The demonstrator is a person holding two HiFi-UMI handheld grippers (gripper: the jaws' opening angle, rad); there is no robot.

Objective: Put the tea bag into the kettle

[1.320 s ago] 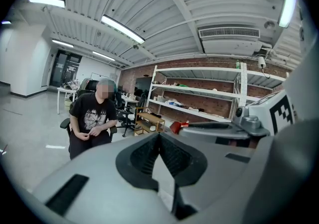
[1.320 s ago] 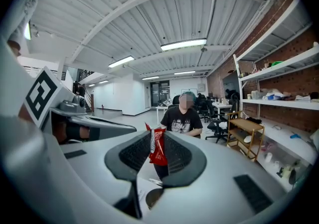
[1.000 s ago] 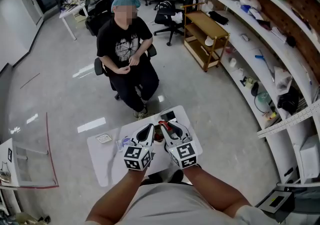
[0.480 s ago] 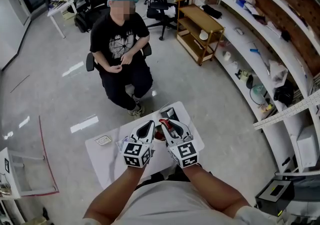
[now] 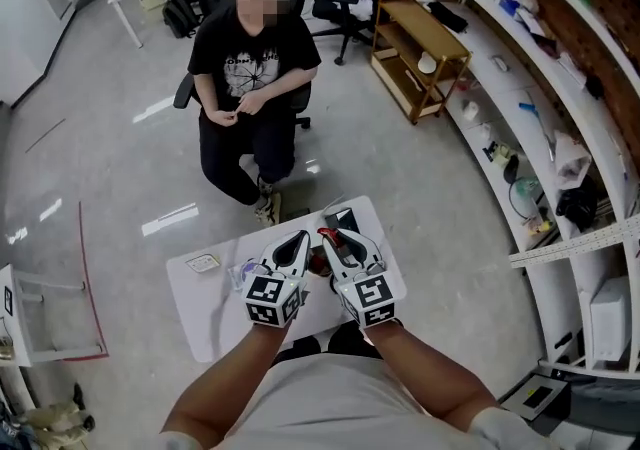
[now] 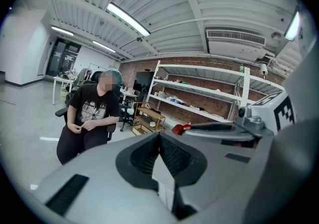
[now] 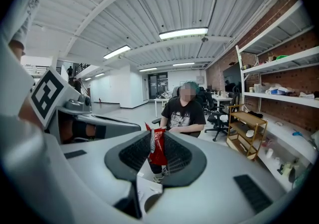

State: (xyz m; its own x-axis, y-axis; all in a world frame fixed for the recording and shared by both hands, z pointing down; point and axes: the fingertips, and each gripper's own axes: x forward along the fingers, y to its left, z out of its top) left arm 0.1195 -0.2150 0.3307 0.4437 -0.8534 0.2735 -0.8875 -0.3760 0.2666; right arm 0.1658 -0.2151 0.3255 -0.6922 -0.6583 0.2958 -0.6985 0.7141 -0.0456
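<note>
Over the white table (image 5: 215, 323), both hands drift slightly lower, grips unchanged. Right gripper (image 5: 327, 236) clamps the red tea bag (image 7: 158, 149); left gripper (image 5: 302, 237) is closed and empty. Kettle not made out, so no drop yet.

The left gripper (image 5: 298, 243) and right gripper (image 5: 332, 241) are side by side over the small table (image 5: 205, 313), lower middle of the frame. Behind the table, at the top, a person (image 5: 255, 58) sits. Shelves (image 5: 560, 128) line the right side.
</note>
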